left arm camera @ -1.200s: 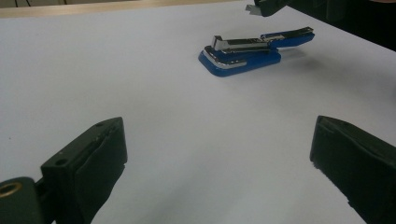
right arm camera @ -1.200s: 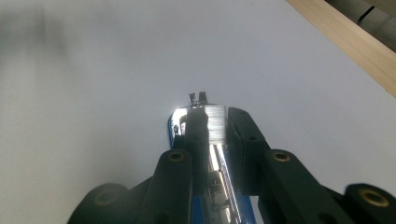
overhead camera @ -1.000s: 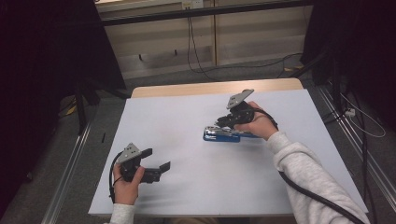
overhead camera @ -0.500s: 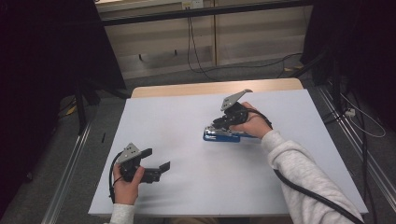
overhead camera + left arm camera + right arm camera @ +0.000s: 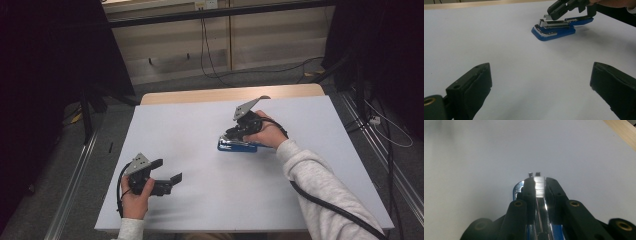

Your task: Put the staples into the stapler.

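A blue stapler [image 5: 237, 146] lies on the white table [image 5: 190, 120], right of centre. My right gripper [image 5: 231, 135] comes down on its front end from the right. In the right gripper view its jaws [image 5: 537, 180] are shut on a silver staple strip [image 5: 539, 186], held over the stapler's metal channel [image 5: 544, 220]. The left gripper view shows the stapler [image 5: 554, 32] with its metal magazine bare at the front and the right gripper [image 5: 552, 11] at that end. My left gripper [image 5: 169, 170] rests at the near left, open and holding nothing [image 5: 541, 82].
A wooden strip [image 5: 225, 94] shows at the table's far edge, with cables on the floor beyond. Metal rails [image 5: 75, 200] run along both sides of the table. A cable trails from my right sleeve [image 5: 320, 195] off the near right.
My right gripper has edged slightly left over the stapler's front end. The left gripper has kept still.
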A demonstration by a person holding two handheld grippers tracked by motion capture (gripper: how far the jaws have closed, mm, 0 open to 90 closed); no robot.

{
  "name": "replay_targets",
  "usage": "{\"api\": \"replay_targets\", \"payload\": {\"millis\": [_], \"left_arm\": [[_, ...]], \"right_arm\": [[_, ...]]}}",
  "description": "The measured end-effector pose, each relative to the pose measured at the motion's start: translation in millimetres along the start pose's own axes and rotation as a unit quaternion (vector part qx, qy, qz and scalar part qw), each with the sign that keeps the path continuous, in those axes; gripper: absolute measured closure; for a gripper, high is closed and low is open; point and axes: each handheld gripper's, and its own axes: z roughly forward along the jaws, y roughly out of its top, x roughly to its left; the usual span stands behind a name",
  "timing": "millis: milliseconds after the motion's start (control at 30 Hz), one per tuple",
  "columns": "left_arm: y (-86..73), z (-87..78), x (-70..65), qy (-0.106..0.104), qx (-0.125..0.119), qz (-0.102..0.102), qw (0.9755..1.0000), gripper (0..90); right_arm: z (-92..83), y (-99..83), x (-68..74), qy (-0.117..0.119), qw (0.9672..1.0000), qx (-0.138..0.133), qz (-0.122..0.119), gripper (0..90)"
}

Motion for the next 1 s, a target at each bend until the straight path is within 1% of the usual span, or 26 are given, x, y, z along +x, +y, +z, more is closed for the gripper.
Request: {"api": "replay_targets", "payload": {"millis": [133,333,1000], "left_arm": [[0.0,0.1,0.0,0.0,0.0,-0.001,1.0,4.0],[0.0,0.2,0.2,0.0,0.001,0.0,1.0,4.0],[-0.2,1.1,0.5,0.0,0.002,0.001,1.0,4.0]], "right_arm": [[1.3,-0.5,0.0,0.005,1.0,0.0,-0.002,79.5],[1.6,-0.3,-0.5,0.004,1.0,0.001,-0.008,79.5],[5.3,-0.7,-0.5,0.01,0.9999,0.003,-0.012,79.5]]}}
